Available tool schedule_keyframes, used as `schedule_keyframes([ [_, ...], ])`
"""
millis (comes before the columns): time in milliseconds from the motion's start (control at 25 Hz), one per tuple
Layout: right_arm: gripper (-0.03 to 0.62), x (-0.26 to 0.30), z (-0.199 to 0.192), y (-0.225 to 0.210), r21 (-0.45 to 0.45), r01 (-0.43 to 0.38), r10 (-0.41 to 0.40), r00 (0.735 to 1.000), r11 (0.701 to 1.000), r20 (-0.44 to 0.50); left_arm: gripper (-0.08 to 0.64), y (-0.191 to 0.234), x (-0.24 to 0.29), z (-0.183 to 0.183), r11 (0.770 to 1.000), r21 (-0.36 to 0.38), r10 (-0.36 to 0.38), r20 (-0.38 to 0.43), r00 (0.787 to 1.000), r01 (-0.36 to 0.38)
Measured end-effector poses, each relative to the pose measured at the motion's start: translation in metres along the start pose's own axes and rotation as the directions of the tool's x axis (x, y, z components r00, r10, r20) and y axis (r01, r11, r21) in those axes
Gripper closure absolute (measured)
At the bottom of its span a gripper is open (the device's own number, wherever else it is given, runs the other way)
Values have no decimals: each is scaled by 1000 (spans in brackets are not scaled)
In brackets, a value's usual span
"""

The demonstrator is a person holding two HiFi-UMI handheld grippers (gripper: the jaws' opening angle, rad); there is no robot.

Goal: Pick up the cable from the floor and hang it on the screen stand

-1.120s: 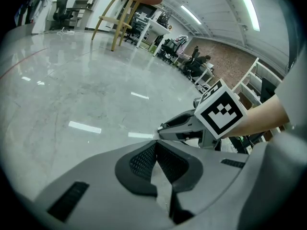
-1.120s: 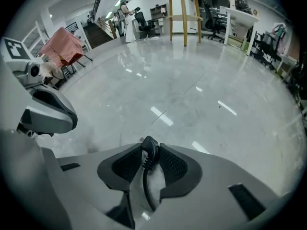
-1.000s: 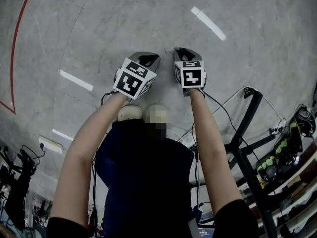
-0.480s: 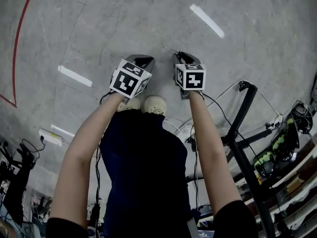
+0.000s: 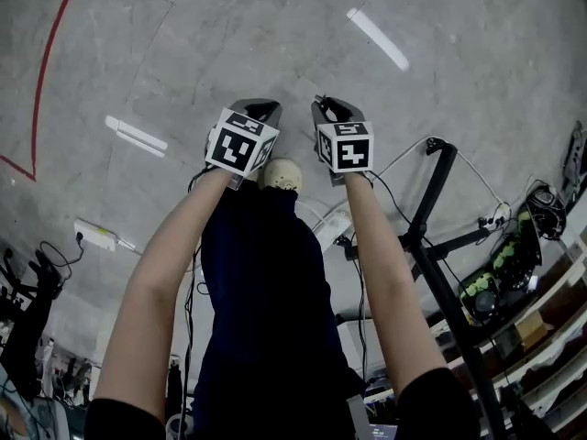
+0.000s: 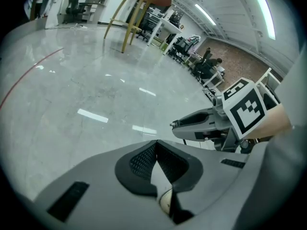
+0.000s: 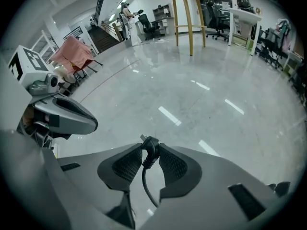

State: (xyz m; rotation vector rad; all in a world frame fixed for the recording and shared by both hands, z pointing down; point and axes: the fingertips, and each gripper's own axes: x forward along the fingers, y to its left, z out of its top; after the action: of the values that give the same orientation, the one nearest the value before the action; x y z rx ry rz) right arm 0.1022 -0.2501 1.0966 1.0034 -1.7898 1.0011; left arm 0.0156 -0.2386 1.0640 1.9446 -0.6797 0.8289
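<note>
- Right gripper (image 7: 149,146) jaws are pinching the black cable (image 7: 143,178) by its plug, off the floor (image 7: 206,90).
- Left gripper (image 6: 156,143) jaws are sitting closed, empty.
- Screen stand (image 5: 431,200) is standing at 4 o'clock from the right gripper.

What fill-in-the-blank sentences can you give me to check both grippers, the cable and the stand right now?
The right gripper pinches the plug end of the ____ between its fingers.
On the left gripper the fingers are ____, with nothing between them.
The screen stand, at the right of the head view, is ____ in colour.
Missing words: cable; closed; black.
</note>
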Motion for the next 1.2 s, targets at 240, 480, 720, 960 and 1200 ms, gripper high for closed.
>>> schedule_keyframes([
  [240,464,-46,41,33,-14,-18,18,998,1000,67,552,-17,-44,14,994,-100,53,32,998,-49],
  [480,465,-91,63,57,-43,-33,37,995,998,89,552,-46,-87,35,995,-83,51,59,997,-46],
  [720,465,-137,70,81,-68,-33,39,996,997,84,552,-66,-130,48,995,-83,61,81,995,-54],
  [960,465,-188,76,98,-56,-21,27,992,998,124,552,-81,-172,56,991,-112,86,120,989,-72],
  [1200,465,-246,86,118,-53,-7,16,984,999,179,552,-115,-216,72,994,-87,78,167,983,-64],
])
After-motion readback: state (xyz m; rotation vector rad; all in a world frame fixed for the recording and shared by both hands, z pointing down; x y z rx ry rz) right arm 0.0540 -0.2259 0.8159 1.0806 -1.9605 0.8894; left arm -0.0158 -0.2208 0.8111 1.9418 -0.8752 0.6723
